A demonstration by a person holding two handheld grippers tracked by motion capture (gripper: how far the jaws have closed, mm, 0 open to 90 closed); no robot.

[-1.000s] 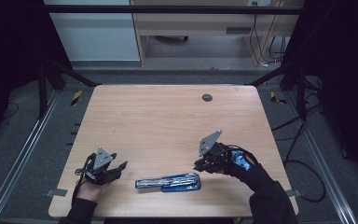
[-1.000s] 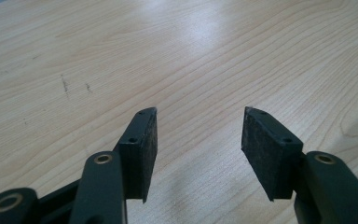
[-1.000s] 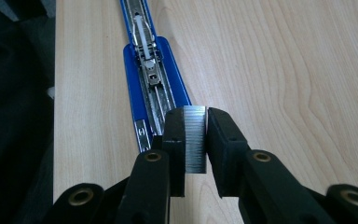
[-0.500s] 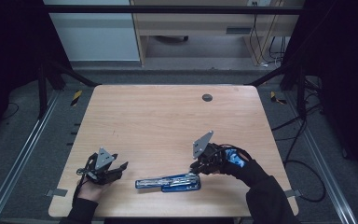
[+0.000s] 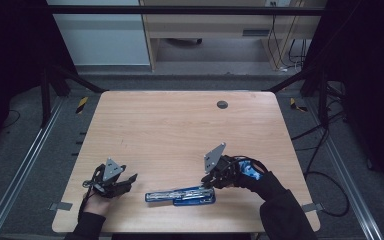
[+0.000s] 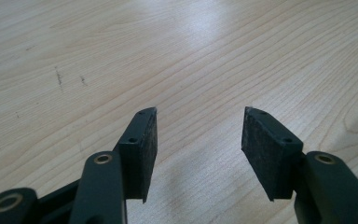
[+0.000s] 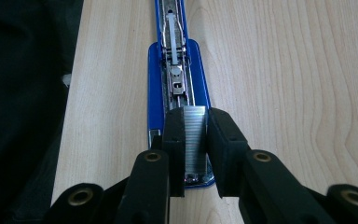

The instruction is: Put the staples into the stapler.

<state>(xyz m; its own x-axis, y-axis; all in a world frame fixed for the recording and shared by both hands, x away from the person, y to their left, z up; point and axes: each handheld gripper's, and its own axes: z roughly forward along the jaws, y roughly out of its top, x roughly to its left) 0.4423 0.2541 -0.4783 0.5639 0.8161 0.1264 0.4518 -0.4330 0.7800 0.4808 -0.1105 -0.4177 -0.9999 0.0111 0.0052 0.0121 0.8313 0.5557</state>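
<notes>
**Staple strip held over the opened stapler**

A wooden desk (image 5: 180, 130) is seen from above. An opened blue stapler (image 5: 181, 195) is laid flat near the desk's front edge, with its metal channel turned upward. The right tool (image 5: 211, 181) is placed at the right end of the stapler. Its jaws are closed on a silver strip of staples (image 7: 195, 137), which is held just above the rear end of the stapler's channel. The left tool (image 5: 124, 181) is kept to the left of the stapler, apart from it. Its jaws are open and nothing is held between them.
</notes>
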